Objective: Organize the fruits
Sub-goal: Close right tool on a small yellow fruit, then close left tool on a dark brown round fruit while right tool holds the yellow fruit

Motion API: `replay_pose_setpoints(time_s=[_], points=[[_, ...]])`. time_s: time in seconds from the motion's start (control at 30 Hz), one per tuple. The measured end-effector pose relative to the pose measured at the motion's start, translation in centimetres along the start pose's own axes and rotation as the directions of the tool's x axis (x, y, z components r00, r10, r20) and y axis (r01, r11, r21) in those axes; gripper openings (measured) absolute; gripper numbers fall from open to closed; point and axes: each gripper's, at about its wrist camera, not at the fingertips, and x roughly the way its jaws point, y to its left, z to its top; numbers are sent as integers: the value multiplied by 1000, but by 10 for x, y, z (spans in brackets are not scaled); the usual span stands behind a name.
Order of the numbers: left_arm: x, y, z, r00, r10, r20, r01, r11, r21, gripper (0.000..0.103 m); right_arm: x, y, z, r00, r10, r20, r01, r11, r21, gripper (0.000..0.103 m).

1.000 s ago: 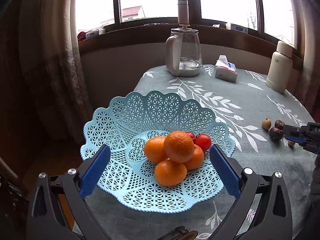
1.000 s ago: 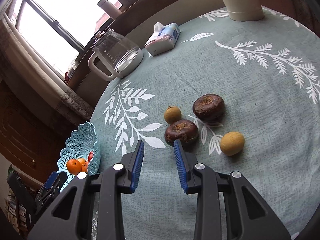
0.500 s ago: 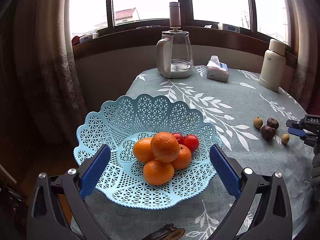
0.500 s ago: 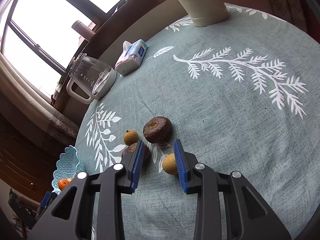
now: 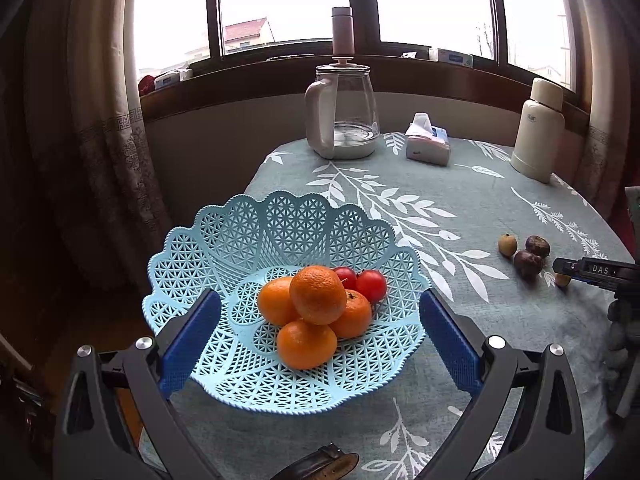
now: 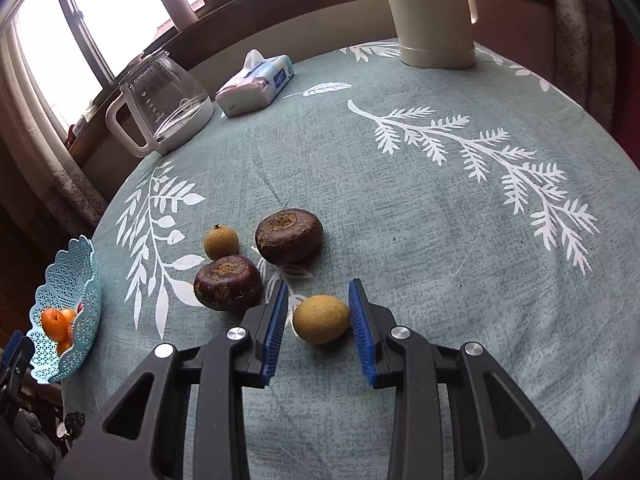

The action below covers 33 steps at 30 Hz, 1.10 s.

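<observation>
Glass kettle [image 5: 343,114], tissue pack [image 5: 427,147], perhaps a thermos [image 5: 538,130].

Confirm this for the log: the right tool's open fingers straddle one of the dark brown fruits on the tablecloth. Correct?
Not quite. The right wrist view shows the right tool, open, straddling the small yellow fruit, not a dark brown one; the nearest dark brown fruit lies outside its left finger. The rest stands.

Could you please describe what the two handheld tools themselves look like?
Both match: the left tool and right tool each have two black plastic triangular-framed fingers with silver round bolts and ribbed blue pads. In the left view, the right tool shows white "DAS" lettering.
</observation>
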Motion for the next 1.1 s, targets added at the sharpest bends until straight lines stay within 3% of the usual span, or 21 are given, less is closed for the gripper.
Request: replay_pose_setpoints(time_s=[0.37,0.8,1.1], points=[[-4,-18,4,999,-41,1,40,999,31,101,1,12,-5,997,-75,-24,71,988,-135,29],[9,-88,14,992,-120,-28,123,981,153,101,-17,-21,-1,995,-95,31,97,992,-86,29],[45,-151,20,968,-222,-117,242,947,210,101,-16,-23,-2,996,-79,37,82,993,-82,29]])
